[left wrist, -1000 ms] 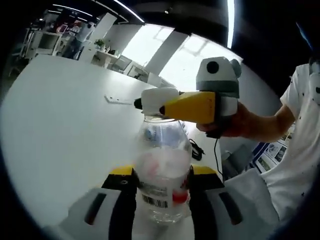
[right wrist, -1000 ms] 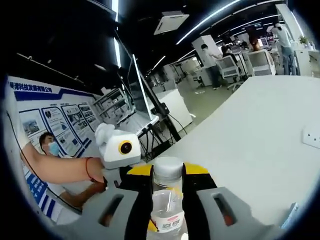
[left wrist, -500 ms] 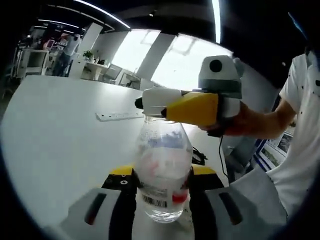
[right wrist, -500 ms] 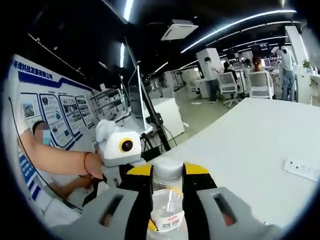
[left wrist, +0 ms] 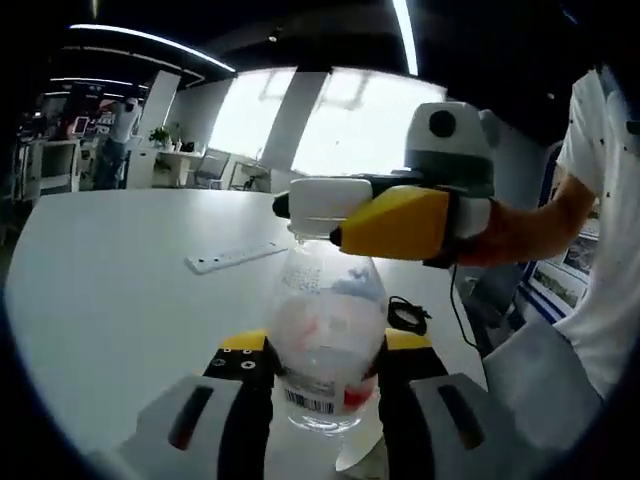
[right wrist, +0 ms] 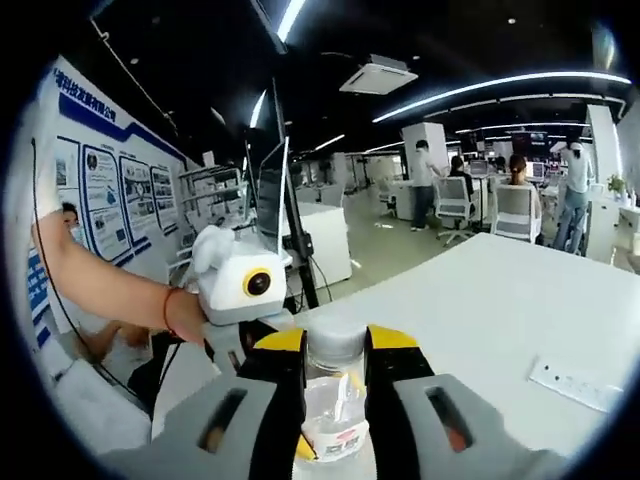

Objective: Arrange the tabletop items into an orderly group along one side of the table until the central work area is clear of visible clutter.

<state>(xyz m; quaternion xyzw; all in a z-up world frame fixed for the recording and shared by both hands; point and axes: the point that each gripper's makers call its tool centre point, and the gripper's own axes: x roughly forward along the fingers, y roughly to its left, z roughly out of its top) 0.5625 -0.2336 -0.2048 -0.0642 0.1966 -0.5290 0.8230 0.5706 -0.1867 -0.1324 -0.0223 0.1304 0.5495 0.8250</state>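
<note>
Left gripper view shows my left tongs (left wrist: pixel 325 355) clamped on the lower body of a clear plastic bottle (left wrist: pixel 327 335), which stands upright between the jaws, its long axis running straight up and away from me. My right tongs (left wrist: pixel 318 205) come in from the right and are closed on the bottle's white cap (left wrist: pixel 320 200), so both hands hold the one bottle, the left low, the right at the top. In the right gripper view the cap (right wrist: pixel 335 342) sits pinched between the yellow-tipped jaws of those tongs (right wrist: pixel 335 350), with the left tongs (right wrist: pixel 240 290) just beyond. I judge the bottle is raised off the white worktop (left wrist: pixel 120 290), near its right edge. A white power strip (left wrist: pixel 238 257) lies farther out on the worktop, a black cable (left wrist: pixel 408 315) by the edge. An open office lies beyond, with desks, chairs and people.
</note>
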